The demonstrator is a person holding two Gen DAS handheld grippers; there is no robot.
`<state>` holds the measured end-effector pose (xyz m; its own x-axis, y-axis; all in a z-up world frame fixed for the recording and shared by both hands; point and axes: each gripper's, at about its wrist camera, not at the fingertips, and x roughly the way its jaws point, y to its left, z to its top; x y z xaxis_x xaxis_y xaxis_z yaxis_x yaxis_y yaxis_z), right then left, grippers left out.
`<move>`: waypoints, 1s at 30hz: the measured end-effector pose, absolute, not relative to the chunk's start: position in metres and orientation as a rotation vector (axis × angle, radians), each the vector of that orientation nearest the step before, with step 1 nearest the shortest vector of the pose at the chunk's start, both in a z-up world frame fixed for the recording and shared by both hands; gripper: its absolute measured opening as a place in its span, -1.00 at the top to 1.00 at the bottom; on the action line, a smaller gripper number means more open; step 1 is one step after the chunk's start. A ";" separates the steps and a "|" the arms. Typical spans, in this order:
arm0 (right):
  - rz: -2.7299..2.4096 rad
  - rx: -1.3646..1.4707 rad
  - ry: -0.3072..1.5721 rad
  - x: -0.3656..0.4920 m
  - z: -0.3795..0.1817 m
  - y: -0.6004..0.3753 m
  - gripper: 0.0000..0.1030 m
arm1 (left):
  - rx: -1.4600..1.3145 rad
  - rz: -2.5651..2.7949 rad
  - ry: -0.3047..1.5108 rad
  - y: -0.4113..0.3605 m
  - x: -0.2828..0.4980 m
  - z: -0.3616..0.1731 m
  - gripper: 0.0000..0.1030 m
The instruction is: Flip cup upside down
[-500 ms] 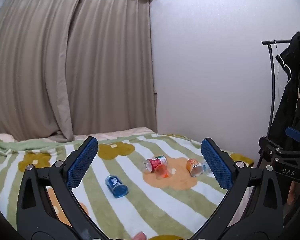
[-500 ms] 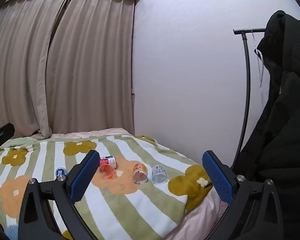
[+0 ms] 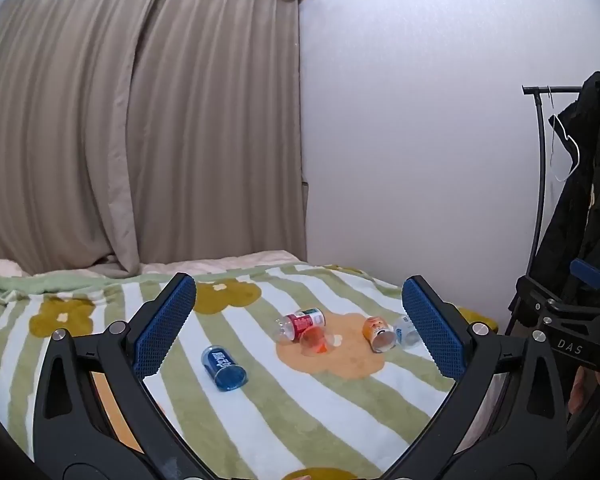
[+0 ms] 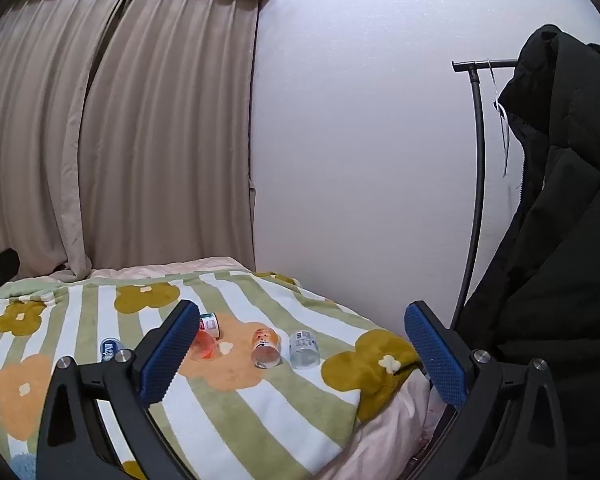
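Left claw: left claw [image 3: 298,334] hangs above the bed, blue pads spread wide, nothing between them.
Right claw: right claw [image 4: 300,352] is just as wide open and empty, also off the blanket; its black frame peeks in at the right edge of the left wrist view.
Bed: bed [image 3: 340,420] wears a green-and-white striped blanket [image 4: 260,408] with mustard and orange flowers.
Blue cup: blue cup [image 3: 223,368] lies on its side on a stripe, nearest the left claw and apart from the others to its left; its mouth faces the near side.
Red-label cup: clear cup with a red label [image 3: 300,322] lies tipped over at the far edge of the orange flower.
Orange-tinted cup: orange-tinted cup [image 3: 315,342] lies touching the red-label one, on its near side.
Orange-label cup: orange-label cup [image 4: 265,347] is on its side, right of that pair, mouth toward the near edge.
Clear cup: clear cup with a grey label [image 4: 304,349] lies just beside the orange-label one, farthest right, near the blanket's edge.
Backdrop: beige curtain [image 3: 140,120] on the left, white wall [image 4: 360,140] on the right, black coat [image 4: 560,200] on a rack [image 4: 476,160] at far right.
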<state>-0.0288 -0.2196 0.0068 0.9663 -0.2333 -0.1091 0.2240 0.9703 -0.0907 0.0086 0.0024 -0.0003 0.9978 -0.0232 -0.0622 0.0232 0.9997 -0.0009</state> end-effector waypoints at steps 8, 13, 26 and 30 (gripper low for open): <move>-0.230 -0.079 0.121 -0.031 0.008 -0.222 -0.99 | 0.022 -0.014 0.059 0.003 0.006 0.001 -0.99; -0.232 -0.082 0.123 -0.031 0.006 -0.218 -0.99 | 0.026 -0.014 0.057 0.002 0.004 0.001 -0.99; -0.228 -0.082 0.126 -0.031 0.007 -0.215 -0.99 | 0.040 -0.011 0.056 -0.001 -0.001 0.004 -0.99; -0.227 -0.082 0.127 -0.031 0.007 -0.214 -0.99 | 0.038 -0.011 0.056 -0.003 -0.001 0.004 -0.99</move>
<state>-0.0306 -0.2141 0.0069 0.9662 -0.2298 -0.1166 0.2195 0.9710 -0.0951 -0.0007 -0.0030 0.0040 0.9984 -0.0095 -0.0566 0.0117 0.9992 0.0381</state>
